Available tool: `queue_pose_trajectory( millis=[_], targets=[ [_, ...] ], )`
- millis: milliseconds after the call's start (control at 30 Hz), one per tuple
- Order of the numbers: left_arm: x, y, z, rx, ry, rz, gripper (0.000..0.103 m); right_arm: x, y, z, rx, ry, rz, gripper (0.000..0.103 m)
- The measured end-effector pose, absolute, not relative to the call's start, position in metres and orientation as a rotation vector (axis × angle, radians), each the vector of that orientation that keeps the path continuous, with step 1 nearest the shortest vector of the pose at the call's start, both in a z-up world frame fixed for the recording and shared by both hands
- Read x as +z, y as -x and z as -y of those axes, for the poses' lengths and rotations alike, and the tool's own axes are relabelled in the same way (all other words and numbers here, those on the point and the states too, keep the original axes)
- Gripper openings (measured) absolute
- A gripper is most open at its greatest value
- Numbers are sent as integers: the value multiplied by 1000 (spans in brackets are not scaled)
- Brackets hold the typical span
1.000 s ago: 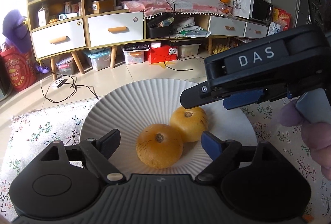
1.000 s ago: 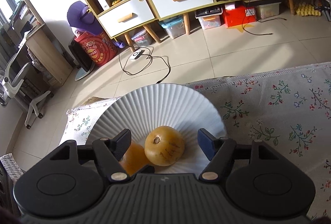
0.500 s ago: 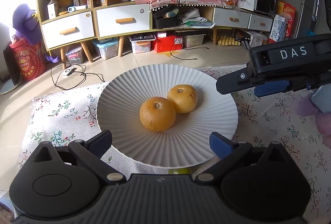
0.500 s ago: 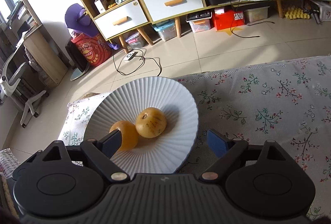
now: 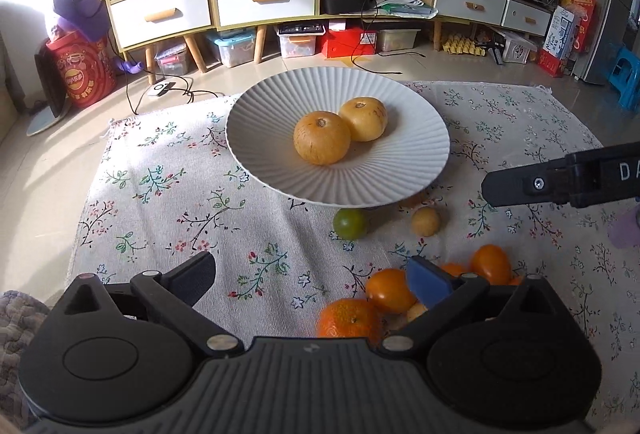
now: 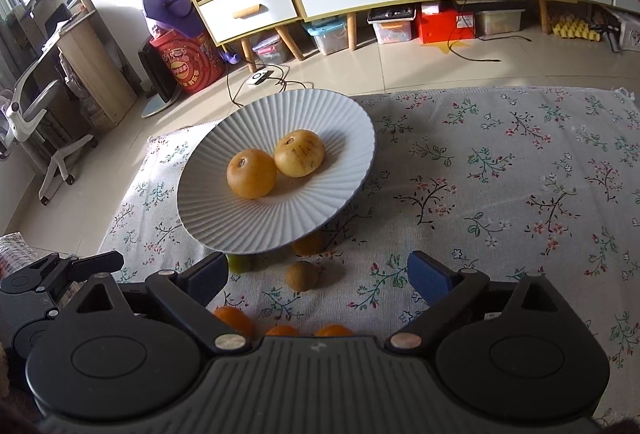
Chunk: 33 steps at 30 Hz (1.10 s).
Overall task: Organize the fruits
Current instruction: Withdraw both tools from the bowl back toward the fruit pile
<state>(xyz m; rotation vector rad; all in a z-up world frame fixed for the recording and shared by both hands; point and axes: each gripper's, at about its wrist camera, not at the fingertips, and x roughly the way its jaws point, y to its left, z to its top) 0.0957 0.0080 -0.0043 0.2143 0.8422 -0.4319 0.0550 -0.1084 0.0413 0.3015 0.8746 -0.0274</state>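
Left wrist view: white plate (image 5: 420, 161) holds two yellow-orange fruits (image 5: 322, 137), both claws gaping, empty.

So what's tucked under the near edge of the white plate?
A green fruit and an orange fruit poke out from under the white plate. The plate covers the rest of each and whatever lies further beneath.

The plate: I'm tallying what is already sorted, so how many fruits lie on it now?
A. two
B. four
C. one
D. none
A: two yellow-orange round fruits sit touching each other on the white ribbed plate, while the green fruit and the small orange ones lie on the floral cloth off the plate.
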Motion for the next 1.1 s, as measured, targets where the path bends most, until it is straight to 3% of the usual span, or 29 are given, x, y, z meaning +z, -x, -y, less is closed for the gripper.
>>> queue_pose_trajectory(
  millis=[900, 1100],
  targets=[
    [-29, -61, -35, -521, -22, -822, 93, 5, 15, 79, 47, -15, -921, 95],
    [-34, -67, -28, -544, -8, -861, 79, 1, 15, 73, 75, 0, -948, 86]
  ],
)
